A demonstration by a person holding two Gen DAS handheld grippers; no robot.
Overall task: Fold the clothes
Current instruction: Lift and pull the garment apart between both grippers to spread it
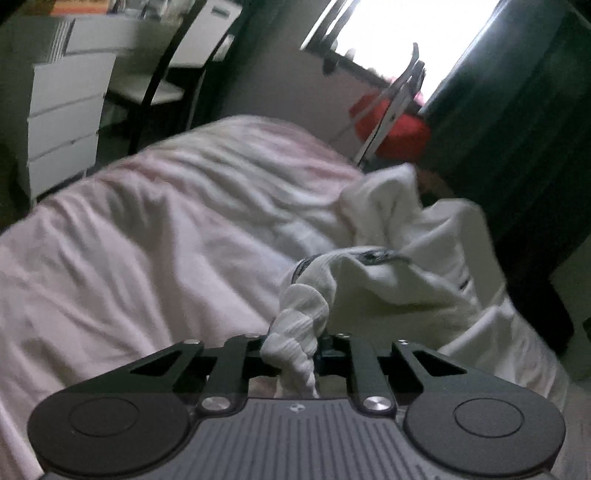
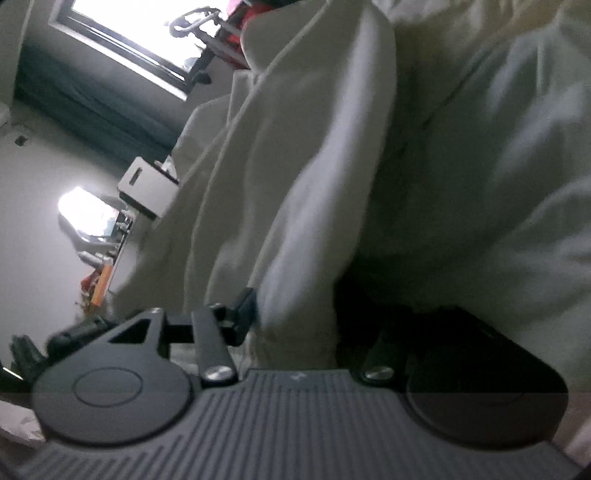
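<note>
A white garment lies crumpled at the right side of a bed covered by a pale pink sheet. My left gripper is shut on its ribbed cuff, which is bunched between the two fingers. In the right wrist view the same white garment fills most of the picture, draped close over the camera. A thick fold of it sits between the jaws of my right gripper, which stand wide apart. The left finger shows beside the fold; the right finger is hidden in shadow under the cloth.
White drawers and a dark-framed chair stand past the bed's far left. A red object sits beyond the bed below a bright window. A dark curtain hangs at the right. A white box is beside the garment.
</note>
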